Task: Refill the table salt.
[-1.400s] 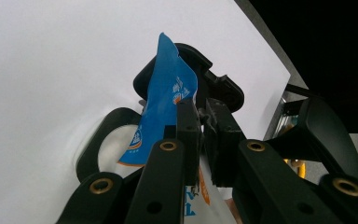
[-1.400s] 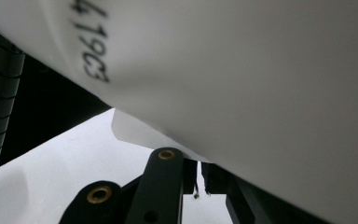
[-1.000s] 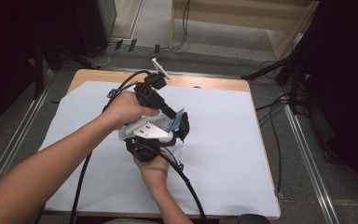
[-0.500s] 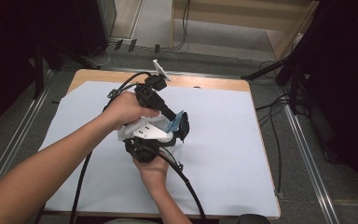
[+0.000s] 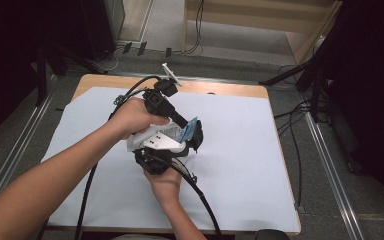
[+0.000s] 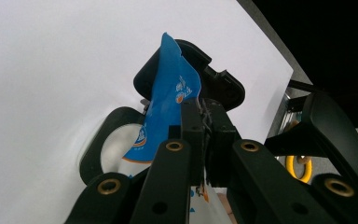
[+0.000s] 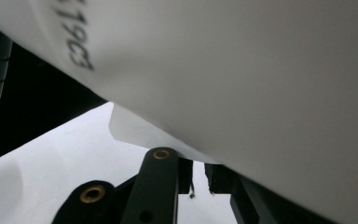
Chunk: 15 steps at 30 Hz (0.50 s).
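White sheet [image 5: 240,165] covers most of the wood-edged surface [image 5: 215,88], centre of the high view. Person's forearms come in from bottom left and bottom centre, hands meeting mid-frame.

Left tongs [image 5: 196,134] sit just left of centre, pointing to the right of the frame; grey plate on top, black cable looping to the upper left. In the left gripper view the left tongs [image 6: 204,122] are clenched on the edge of a blue-and-white pouch [image 6: 170,109]. The pouch stands up out of the pads, blue face w/ white print, top corner curling toward upper centre of that frame. Jaws have just been closing further, pouch between them.

Right tongs [image 5: 152,162] are directly below the left ones in the high view, pointing toward the top of the frame, cable trailing to the bottom right. In the right gripper view the right tongs [image 7: 200,179] are nearly closed on a thin white edge of the pouch [image 7: 135,133], which fills the upper right w/ blurred black print at upper left. Jaws have just eased open slightly, still grasping it.

In the high view the pouch [image 5: 185,131] is held off the sheet between both tongs.
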{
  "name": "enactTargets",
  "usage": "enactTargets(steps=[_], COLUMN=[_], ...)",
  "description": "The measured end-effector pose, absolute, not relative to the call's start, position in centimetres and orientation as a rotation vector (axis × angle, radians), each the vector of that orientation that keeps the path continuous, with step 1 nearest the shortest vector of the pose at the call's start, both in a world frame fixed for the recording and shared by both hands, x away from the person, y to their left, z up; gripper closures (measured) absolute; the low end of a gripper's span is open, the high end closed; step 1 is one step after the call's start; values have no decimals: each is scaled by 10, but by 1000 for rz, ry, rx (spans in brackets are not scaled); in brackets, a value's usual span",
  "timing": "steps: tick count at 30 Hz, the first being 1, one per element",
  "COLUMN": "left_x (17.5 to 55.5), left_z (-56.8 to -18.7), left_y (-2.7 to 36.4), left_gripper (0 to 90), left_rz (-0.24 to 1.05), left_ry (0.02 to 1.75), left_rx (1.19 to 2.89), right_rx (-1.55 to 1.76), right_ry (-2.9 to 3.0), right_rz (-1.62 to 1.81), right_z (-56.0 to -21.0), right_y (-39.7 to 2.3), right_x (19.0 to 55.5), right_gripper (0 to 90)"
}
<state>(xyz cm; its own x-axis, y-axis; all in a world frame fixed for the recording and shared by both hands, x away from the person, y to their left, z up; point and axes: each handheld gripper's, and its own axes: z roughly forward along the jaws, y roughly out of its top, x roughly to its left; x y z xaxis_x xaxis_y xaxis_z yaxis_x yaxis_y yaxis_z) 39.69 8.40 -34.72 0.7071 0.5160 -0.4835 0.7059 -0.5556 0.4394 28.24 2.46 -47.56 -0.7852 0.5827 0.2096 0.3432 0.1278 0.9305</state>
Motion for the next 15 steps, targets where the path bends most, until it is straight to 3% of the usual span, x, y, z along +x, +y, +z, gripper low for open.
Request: enactTargets(steps=[6,15], left_x=[394,392], left_z=[-343,-342], left_y=[89,100], left_gripper=[900,900], left_rz=[-378,-361], left_ry=[901,891], left_rx=[2270,2237], right_rx=[914,922], right_ry=[2238,2279], right_rz=[1661,1570], right_z=[-480,-489], right_y=[19,9], right_x=[282,283], right_gripper=[771,744])
